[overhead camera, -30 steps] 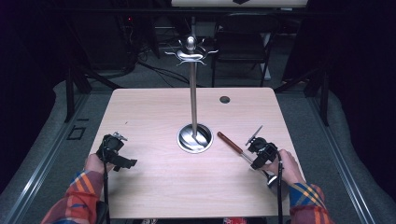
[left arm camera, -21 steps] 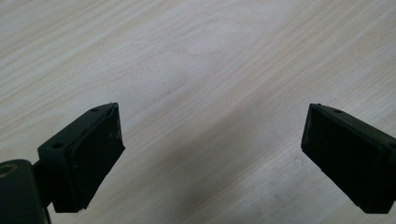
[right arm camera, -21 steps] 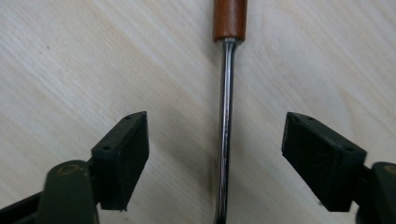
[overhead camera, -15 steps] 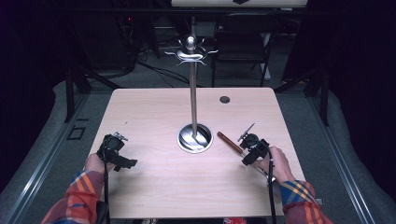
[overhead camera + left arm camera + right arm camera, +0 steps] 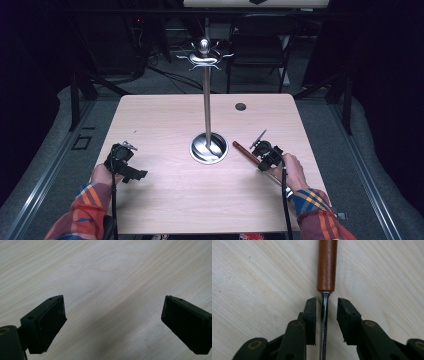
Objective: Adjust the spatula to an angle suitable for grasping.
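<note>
A utensil with a brown wooden handle (image 5: 243,151) (image 5: 327,265) and a thin metal shaft (image 5: 323,322) lies flat on the table, just right of the stand's base. My right gripper (image 5: 262,156) (image 5: 326,301) is lowered over the shaft just behind the handle. Its jaws stand on either side of the shaft with a narrow gap on each side, so it is open. My left gripper (image 5: 131,172) (image 5: 112,307) hovers wide open over bare wood at the table's left, nothing between its jaws.
A tall metal stand (image 5: 207,100) with hooks at its top rises from a round shiny base (image 5: 209,148) at the middle of the wooden table (image 5: 165,115). A small dark hole (image 5: 240,106) sits at the back right. A chair (image 5: 260,45) stands behind the table.
My right gripper has moved forward and left along the utensil toward the stand and come down over its shaft. The left gripper and the utensil have stayed put.
</note>
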{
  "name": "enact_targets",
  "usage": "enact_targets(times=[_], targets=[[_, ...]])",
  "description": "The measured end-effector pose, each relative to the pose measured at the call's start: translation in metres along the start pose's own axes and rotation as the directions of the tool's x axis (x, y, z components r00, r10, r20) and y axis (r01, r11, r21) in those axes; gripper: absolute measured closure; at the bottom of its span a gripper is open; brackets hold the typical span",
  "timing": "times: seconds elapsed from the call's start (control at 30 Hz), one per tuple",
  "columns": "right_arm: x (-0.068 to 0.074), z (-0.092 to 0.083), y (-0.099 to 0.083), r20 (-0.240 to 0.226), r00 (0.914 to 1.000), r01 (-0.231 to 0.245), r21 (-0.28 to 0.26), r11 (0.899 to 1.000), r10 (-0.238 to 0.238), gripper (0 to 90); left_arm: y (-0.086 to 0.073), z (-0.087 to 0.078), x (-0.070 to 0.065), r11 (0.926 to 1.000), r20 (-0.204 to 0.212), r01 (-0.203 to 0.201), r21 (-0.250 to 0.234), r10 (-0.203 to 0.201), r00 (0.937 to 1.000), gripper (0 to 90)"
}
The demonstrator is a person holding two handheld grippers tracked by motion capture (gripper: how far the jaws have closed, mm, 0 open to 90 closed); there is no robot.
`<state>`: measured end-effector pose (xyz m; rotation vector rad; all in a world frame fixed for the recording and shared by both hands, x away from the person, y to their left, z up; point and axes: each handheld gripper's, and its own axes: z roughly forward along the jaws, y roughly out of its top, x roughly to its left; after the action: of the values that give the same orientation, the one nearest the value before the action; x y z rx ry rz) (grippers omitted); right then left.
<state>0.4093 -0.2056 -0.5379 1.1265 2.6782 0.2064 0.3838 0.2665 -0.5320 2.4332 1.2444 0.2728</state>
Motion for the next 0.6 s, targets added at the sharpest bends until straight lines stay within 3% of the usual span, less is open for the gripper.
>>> enact_targets(times=[0.13, 0.17, 0.57, 0.6], targets=[[0.0007, 0.0021, 0.0021, 0.005, 0.9999, -0.009, -0.016, 1.000, 0.009, 71.5, 0.0002, 0.0002, 0.0000, 1.0000, -0.001, 0.001, 0.000, -0.001, 1.0000, 5.5], [0.0002, 0.0013, 0.0036, 0.007, 1.0000, 0.005, 0.004, 1.000, -0.005, 71.7, 0.0003, 0.0000, 0.0001, 1.0000, -0.001, 0.000, -0.001, 0.000, 1.0000, 5.4], [0.0029, 0.0055, 0.0055, 0.011, 0.9999, 0.009, 0.009, 1.000, -0.009, 80.3, 0.0004, -0.0001, 0.0000, 1.0000, -0.001, -0.002, 0.000, 0.002, 1.0000, 5.5], [0.0032, 0.0057, 0.0065, 0.019, 0.9995, 0.024, 0.021, 0.999, -0.025, 80.4, 0.0004, -0.0001, 0.0000, 1.0000, -0.002, -0.003, 0.000, 0.003, 1.0000, 5.5]])
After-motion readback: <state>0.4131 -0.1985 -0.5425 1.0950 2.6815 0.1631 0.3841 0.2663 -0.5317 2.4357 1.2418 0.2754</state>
